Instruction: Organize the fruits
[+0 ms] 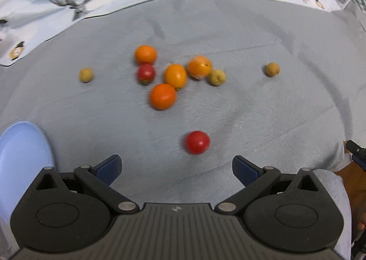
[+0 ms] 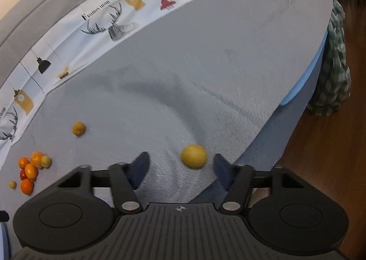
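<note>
Nine or so pieces of fruit lay scattered on the grey cloth (image 1: 263, 104) ahead of both grippers, and the risks ran from the cloth down to the smallest fruit. That cloth was wrinkled and ended at a drop to the wooden floor (image 2: 324, 168) just right of the right gripper (image 2: 180, 168), so anything nudged that way could roll off. A pale blue plate (image 1: 22, 157) sat close on the left of the left gripper (image 1: 176, 168); I judged it the likely place for sorted fruit, and a careless swing could knock it. Well ahead of the left gripper lay the cluster of oranges (image 1: 162, 96), touching one another and a red tomato (image 1: 146, 73), so lifting one might set the rest rolling. Nearer, just beyond the left gripper's wide, empty jaws, sat a second tomato (image 1: 197, 142), round and slick enough to squirt away if pinched off centre. The right gripper's jaws were partly closed but gripping nothing; a yellow fruit (image 2: 194, 156) lay between them, nearer the right finger (image 2: 220, 168) and not clearly touched. Uneven closing could push it toward the edge. Small yellowish fruits (image 1: 86, 75) lay apart at either side, easy to miss.
</note>
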`<state>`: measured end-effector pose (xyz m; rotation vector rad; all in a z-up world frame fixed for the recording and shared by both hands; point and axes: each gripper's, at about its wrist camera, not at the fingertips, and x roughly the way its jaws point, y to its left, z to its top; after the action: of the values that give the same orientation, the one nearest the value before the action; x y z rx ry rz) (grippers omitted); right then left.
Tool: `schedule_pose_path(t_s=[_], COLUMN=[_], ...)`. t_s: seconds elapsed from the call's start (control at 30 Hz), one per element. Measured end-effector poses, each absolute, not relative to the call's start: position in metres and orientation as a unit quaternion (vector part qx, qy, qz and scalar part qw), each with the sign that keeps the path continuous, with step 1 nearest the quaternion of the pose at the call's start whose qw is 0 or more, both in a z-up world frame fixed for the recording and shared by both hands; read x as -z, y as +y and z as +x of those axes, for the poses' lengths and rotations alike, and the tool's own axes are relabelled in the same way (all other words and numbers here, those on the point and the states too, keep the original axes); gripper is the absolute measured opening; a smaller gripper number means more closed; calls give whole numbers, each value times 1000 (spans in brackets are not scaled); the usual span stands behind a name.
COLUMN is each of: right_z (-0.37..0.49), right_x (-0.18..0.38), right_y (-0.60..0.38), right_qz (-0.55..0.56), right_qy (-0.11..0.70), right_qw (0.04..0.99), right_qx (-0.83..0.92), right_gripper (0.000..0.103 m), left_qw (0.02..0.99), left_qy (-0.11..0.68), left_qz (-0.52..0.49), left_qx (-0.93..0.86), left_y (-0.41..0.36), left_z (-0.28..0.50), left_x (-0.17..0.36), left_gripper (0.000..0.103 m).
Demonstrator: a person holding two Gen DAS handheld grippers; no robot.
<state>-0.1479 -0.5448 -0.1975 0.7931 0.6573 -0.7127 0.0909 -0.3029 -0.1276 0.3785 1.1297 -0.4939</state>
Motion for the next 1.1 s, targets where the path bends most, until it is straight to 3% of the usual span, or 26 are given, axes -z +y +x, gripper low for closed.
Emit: schedule_pose_path(t_s=[0.23,0.3,0.4,0.43,0.47,0.5,0.53,0.6,1.1], right_z=[-149,-146,-148,-149,-149,-148,-147,-143,-128], right_x=[219,219,219,218,218,218,217,215,185], right_y=[-557,-556,-559,-561,-564,-565,-567,-568,-566], right_qz=[406,398,401,403,405,406,402,384,351], right_qy=[303,304,302,301,301,301,301,310,281], right_qw=[788,789,785,786,785,785,785,789,819], right_qx=[349,357,362,360,359,360,361,366,356], right_gripper=[51,43,38,38,38,38,31,5,0], left_qw=[771,771,771,773,775,770,764,760,773], left_qy=[559,564,567,565,561,565,573,580,569], left_qz=[185,179,165,161,158,158,158,148,115], left_qx=[243,235,238,241,244,249,251,254,257], left_y=[-327,-330,-331,-331,-331,-333,-333,-332,-312], left_z=[106,111,116,117,117,119,120,122,125], left_x=[157,164,166,165,164,166,167,169,141], left_gripper=[103,102,95,87,69,58,34,32,32])
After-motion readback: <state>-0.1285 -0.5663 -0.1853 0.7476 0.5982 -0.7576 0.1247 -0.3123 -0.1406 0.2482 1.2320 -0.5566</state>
